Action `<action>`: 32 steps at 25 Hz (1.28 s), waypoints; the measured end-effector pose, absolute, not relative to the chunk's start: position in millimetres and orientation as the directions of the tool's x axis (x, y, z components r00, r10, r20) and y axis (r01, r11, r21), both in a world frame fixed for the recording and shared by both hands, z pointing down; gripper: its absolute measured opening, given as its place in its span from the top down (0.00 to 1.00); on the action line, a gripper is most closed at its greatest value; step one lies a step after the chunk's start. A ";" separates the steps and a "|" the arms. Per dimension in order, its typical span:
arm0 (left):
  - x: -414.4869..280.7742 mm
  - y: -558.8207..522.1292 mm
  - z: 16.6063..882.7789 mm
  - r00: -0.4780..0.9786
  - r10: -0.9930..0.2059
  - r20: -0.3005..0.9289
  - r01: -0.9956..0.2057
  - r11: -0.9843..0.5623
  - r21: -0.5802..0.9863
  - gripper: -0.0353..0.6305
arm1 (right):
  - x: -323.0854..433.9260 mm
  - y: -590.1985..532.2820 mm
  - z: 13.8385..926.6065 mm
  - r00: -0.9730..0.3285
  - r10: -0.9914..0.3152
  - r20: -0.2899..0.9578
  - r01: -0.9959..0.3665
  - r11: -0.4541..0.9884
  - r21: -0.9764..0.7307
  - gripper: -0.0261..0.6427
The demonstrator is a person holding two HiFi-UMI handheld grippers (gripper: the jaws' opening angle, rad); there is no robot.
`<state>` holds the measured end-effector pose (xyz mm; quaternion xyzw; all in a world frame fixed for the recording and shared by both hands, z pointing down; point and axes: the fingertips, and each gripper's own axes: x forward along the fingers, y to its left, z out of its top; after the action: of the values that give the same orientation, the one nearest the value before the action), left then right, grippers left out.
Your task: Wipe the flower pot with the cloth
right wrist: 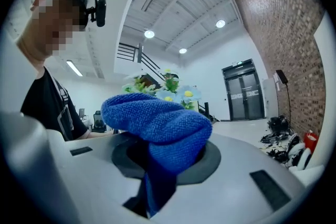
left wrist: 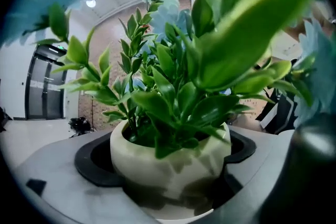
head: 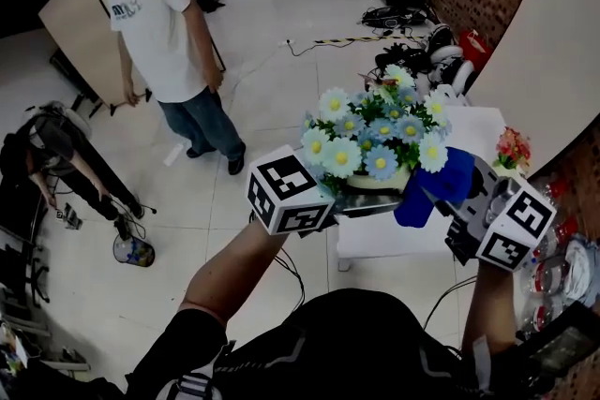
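A cream flower pot (head: 373, 184) (left wrist: 170, 157) full of green leaves and white and blue daisies (head: 375, 134) is held up in the air. My left gripper (head: 356, 200) (left wrist: 170, 178) is shut on the pot's sides. Just right of the pot hangs a blue cloth (head: 433, 187) (right wrist: 157, 126), bunched up, with my right gripper (head: 469, 206) (right wrist: 163, 162) shut on it. In the head view the cloth touches or nearly touches the pot's right side. The daisies (right wrist: 170, 86) show just behind the cloth in the right gripper view.
A white table (head: 478, 131) stands below the pot, with a small pot of red flowers (head: 513, 148) at its right edge. A person in a white T-shirt (head: 159, 23) stands on the tiled floor, another crouches at the left (head: 47, 155). Cables and gear (head: 403, 19) lie by the brick wall.
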<state>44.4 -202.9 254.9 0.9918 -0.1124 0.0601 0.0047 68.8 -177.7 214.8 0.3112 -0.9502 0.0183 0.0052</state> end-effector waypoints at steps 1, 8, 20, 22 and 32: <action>45.5 -202.1 252.8 0.968 -0.222 0.116 -0.222 -0.975 -0.007 0.11 | 75.2 -183.3 213.4 -0.798 -0.602 0.016 -0.602 0.797 -0.038 0.83; 57.4 -200.3 256.0 0.963 -0.237 0.125 -0.237 -0.971 -0.018 0.11 | 83.2 -166.8 202.5 -0.801 -0.597 -0.045 -0.598 0.801 0.001 0.83; 59.5 -202.5 251.6 0.970 -0.214 0.112 -0.216 -0.976 0.005 0.11 | 72.1 -166.7 207.0 -0.780 -0.626 -0.005 -0.625 0.779 0.046 0.83; 61.0 -196.3 249.9 0.972 -0.206 0.109 -0.207 -0.978 -0.008 0.11 | 83.5 -170.0 204.9 -0.772 -0.635 -0.022 -0.636 0.772 0.019 0.83; 60.3 -169.9 232.8 0.992 -0.111 0.050 -0.111 -0.994 -0.017 0.11 | 117.6 -194.2 188.3 -0.770 -0.626 -0.118 -0.614 0.779 -0.127 0.83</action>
<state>60.3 -169.9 232.8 0.9981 -0.0557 0.0256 -0.0073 117.6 -194.2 188.3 0.3299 -0.9400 0.0403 -0.0770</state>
